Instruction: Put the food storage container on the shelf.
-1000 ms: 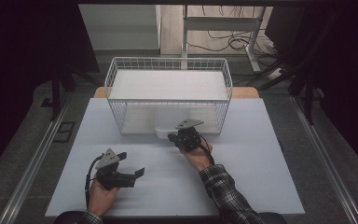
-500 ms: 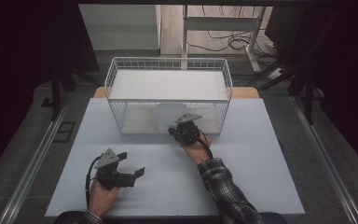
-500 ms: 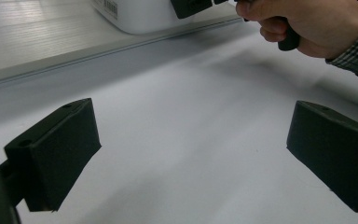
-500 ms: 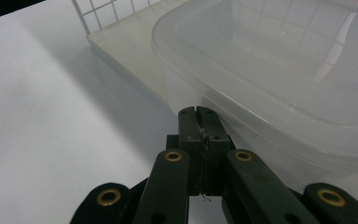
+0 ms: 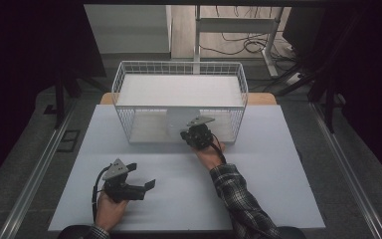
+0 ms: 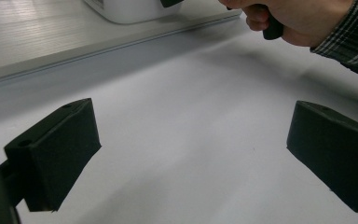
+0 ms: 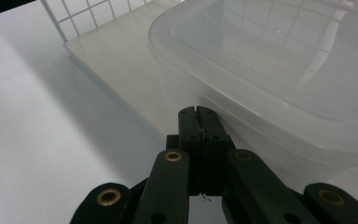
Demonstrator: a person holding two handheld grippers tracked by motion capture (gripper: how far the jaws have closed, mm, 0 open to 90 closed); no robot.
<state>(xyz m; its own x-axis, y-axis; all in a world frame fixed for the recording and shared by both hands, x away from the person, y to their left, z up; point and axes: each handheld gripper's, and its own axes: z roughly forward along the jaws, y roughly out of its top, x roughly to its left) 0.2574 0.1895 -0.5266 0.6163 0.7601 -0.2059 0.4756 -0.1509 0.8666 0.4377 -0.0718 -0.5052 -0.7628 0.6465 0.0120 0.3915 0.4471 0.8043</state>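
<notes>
Right gripper [image 5: 189, 133] is sitting at the near wall of the wire basket [image 5: 124, 92], toward its right half, with its jaws clenched; in the right gripper view [image 7: 199, 112] the two black jaws are pressing flat together, with what looks like a thin clear edge pinched between them, though that cannot be told for sure. Just past the jaw tips, a clear plastic lid [image 7: 279, 79] is lying tilted, its rim running from the far left down to the near right, and it is resting against the basket's grid wall. In the high view the lid [image 5: 178, 121] is showing as a pale sheet leaning at the basket's near side, just left of the gripper. A hand [image 5: 210, 154] in a plaid sleeve [image 5: 238, 199] is holding this gripper from the near side.

Left gripper [image 5: 146, 185] is lying low on the white surface [image 5: 278, 164], near the left front, well apart from the basket, with its jaws spread wide and nothing between them. In the left gripper view [image 6: 191, 154] bare surface is lying between the two jaws, and the other hand [image 6: 289, 18] is showing far off to the right.
</notes>
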